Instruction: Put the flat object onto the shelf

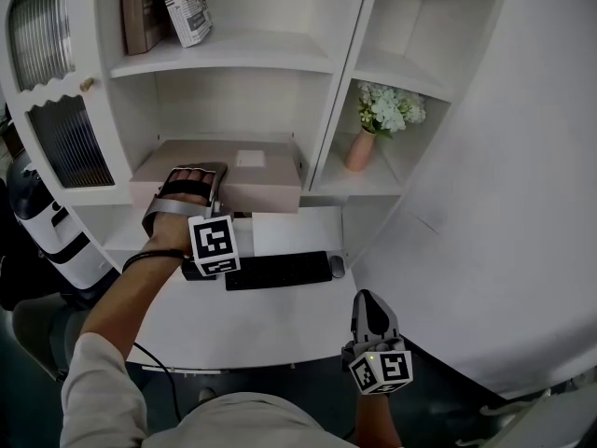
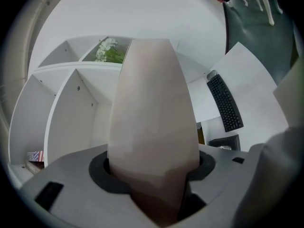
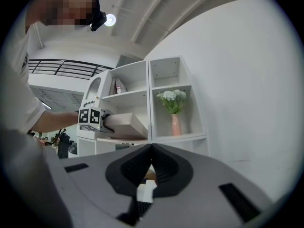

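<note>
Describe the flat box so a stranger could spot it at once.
Start at the white shelf unit. At its lower left bay, left of the pink vase, the left gripper holds the flat box. It alone is wide, beige and bears a white label.

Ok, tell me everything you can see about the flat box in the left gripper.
The flat box is a pale beige, cardboard-looking slab with a white label on top. It lies roughly level, partway into the lower left compartment of the shelf, with its front edge overhanging toward the desk. The left gripper has its jaws clamped on the box's front left end.
</note>
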The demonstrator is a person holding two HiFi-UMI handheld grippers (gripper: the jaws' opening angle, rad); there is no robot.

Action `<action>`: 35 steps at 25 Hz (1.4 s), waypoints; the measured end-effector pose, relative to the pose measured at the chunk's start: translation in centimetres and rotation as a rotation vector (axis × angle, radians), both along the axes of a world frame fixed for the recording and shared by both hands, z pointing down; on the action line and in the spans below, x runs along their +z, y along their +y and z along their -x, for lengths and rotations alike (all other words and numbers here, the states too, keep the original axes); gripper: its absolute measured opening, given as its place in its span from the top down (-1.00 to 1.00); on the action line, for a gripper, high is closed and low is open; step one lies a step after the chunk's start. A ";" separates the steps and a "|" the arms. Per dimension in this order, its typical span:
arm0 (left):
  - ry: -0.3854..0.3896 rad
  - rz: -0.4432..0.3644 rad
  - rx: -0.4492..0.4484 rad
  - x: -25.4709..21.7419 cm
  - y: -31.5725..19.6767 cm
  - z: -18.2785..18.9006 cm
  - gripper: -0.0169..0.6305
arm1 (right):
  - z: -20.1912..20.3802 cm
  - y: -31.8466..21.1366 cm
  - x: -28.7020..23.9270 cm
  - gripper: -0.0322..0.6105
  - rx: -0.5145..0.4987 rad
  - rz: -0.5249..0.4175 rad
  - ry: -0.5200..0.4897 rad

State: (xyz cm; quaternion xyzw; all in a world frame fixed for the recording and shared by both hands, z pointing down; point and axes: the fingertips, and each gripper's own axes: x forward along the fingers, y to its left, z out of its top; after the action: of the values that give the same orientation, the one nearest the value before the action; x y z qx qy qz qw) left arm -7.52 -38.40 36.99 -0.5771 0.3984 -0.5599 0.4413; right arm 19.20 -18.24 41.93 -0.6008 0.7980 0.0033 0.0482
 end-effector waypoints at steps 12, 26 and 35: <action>-0.011 0.050 0.002 2.0 -1.9 -0.5 -0.04 | -0.8 -0.2 0.4 0.89 0.020 0.013 -0.003; -0.014 0.140 0.001 5.0 -2.9 -0.7 -0.20 | -1.4 0.1 0.8 0.89 0.035 0.026 0.000; -0.011 0.213 0.006 6.7 -3.0 -1.0 -0.26 | -2.1 0.0 1.2 0.89 0.045 0.032 -0.005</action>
State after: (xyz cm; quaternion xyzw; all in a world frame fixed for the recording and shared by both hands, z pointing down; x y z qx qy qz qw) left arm -6.51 -41.38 43.70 -0.6187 0.3325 -0.6010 0.3813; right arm 21.32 -18.20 43.18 -0.6193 0.7841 -0.0099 0.0406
